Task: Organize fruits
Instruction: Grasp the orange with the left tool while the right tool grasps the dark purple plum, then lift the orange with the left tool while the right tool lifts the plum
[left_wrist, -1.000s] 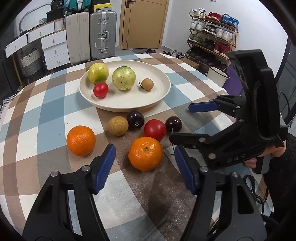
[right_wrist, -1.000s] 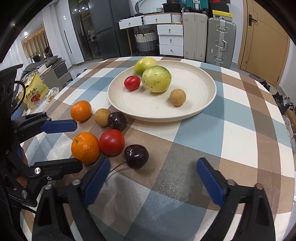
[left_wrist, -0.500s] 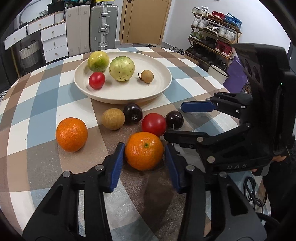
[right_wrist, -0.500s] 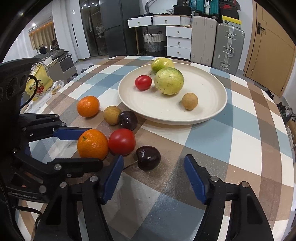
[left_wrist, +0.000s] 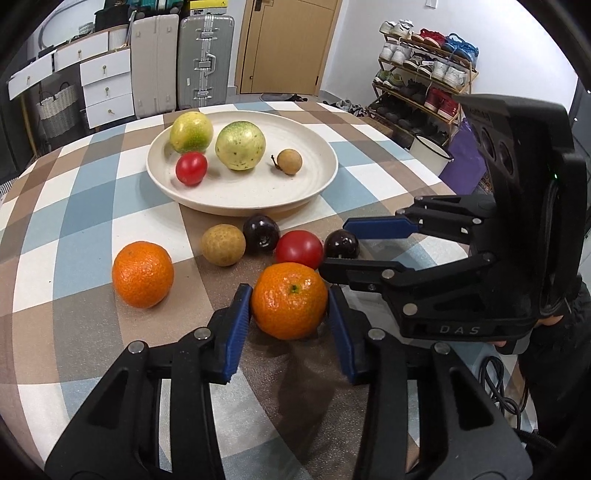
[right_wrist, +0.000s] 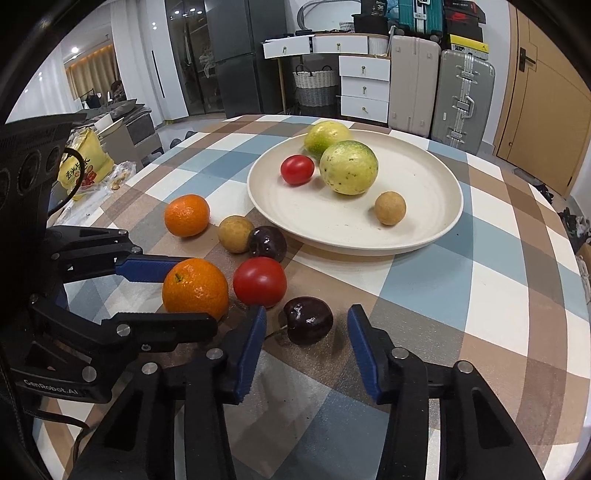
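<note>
My left gripper (left_wrist: 290, 310) is shut on the near orange (left_wrist: 289, 300), which sits on the checked table; it also shows in the right wrist view (right_wrist: 195, 288). My right gripper (right_wrist: 306, 332) is open around a dark plum (right_wrist: 308, 325), pads apart from it. That plum also shows in the left wrist view (left_wrist: 341, 243). A red tomato (right_wrist: 260, 281), a second plum (right_wrist: 266, 242), a brown longan (right_wrist: 235, 233) and a second orange (right_wrist: 187, 215) lie nearby. The cream plate (right_wrist: 436, 221) holds two green fruits, a small tomato and a longan.
The round table's edge falls off at the right (right_wrist: 576, 266). A yellow snack bag (right_wrist: 79, 162) lies at the table's left edge. Suitcases, drawers and a shoe rack (left_wrist: 424, 74) stand beyond the table.
My left gripper has moved forward and closed from wide open onto the near orange. My right gripper has advanced to the dark plum and its jaws have narrowed around it.
</note>
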